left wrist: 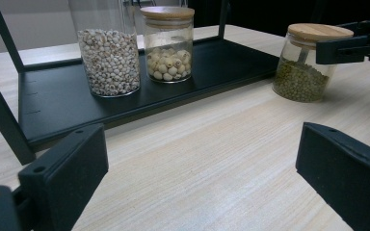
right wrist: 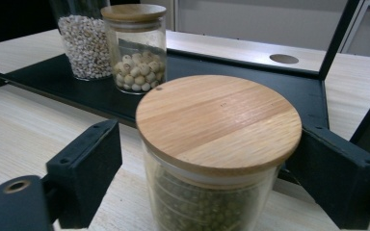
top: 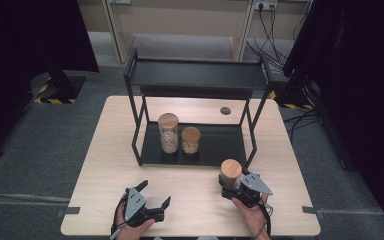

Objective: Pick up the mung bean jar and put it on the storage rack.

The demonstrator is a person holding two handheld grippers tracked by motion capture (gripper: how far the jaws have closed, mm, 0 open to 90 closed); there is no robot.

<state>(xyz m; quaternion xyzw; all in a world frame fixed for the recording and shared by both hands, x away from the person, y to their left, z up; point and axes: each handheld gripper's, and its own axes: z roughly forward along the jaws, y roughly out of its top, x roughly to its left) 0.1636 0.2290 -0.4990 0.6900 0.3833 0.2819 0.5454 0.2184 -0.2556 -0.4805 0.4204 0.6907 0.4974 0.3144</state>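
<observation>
Glass jar of green beans with a round wooden lid [right wrist: 219,144] sits low centre in the right gripper view, on the pale wooden table [top: 200,200] just in front of the black metal shelf rack [top: 195,75]. Right gripper [top: 228,188] has its jaws either side of the glass; can't tell if both pads press yet. Left gripper [top: 155,200] idles lower left, jaws wide apart. Jar's probably heavy, slick and breakable, so I'd grip the body, not the loose-looking lid.

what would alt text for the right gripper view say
A glass jar of green beans with a round wooden lid stands on the table between the right gripper's two black jaws. Behind it, two more lidded jars stand on a black rack's bottom shelf.
</observation>
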